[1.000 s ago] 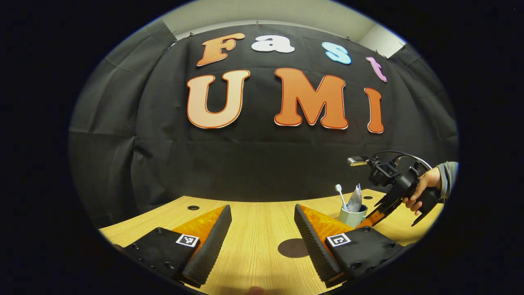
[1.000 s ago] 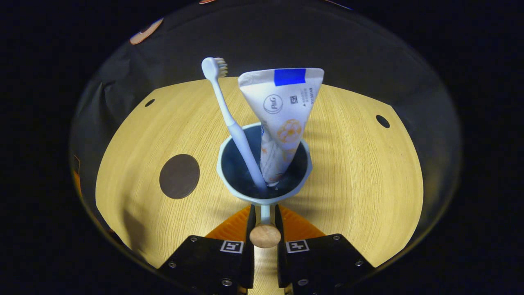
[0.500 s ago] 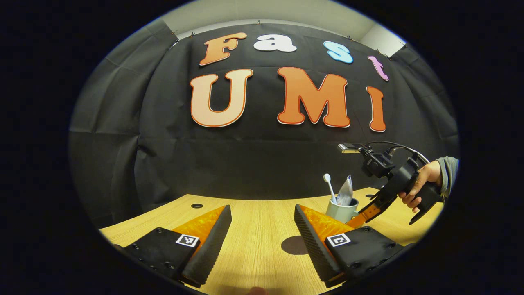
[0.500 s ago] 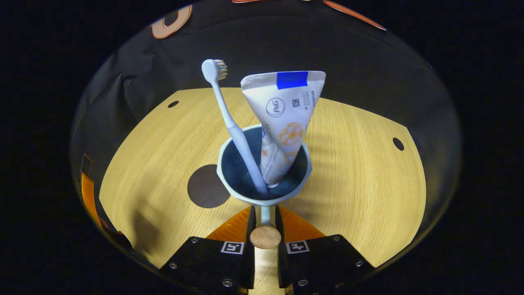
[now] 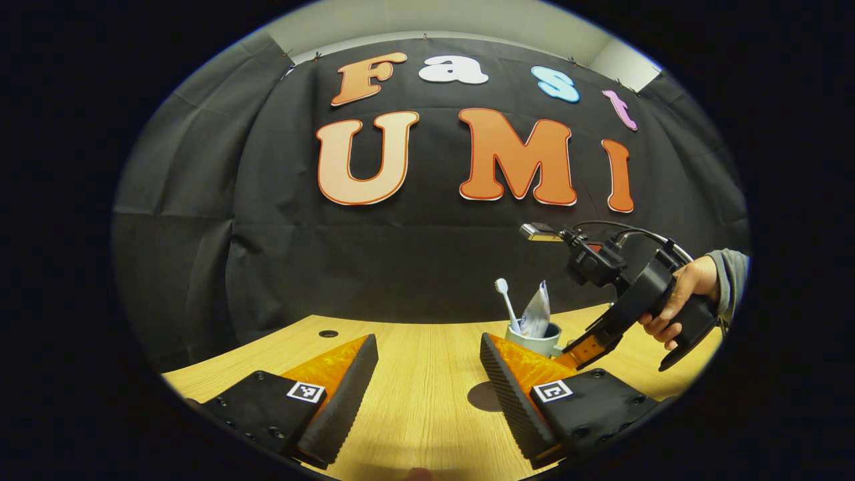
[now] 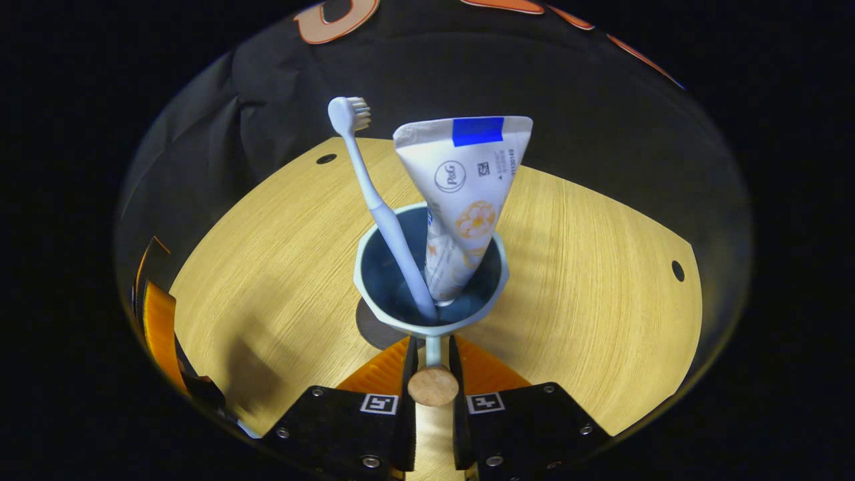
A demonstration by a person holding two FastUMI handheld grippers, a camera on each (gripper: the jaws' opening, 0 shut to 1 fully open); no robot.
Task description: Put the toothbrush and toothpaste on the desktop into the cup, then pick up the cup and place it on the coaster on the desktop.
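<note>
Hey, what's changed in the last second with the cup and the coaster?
The right gripper, shut on the cup by its handle, carried it toward the coaster, which now lies partly beneath the cup. Toothbrush and toothpaste stayed inside; the left gripper stayed open and idle.

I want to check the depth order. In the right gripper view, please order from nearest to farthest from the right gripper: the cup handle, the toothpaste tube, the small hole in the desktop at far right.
1. Cup handle: between the right gripper fingers, at the bottom centre.
2. Toothpaste tube: standing in the cup, just beyond the handle.
3. Small hole: on the desktop, at far right.
</note>
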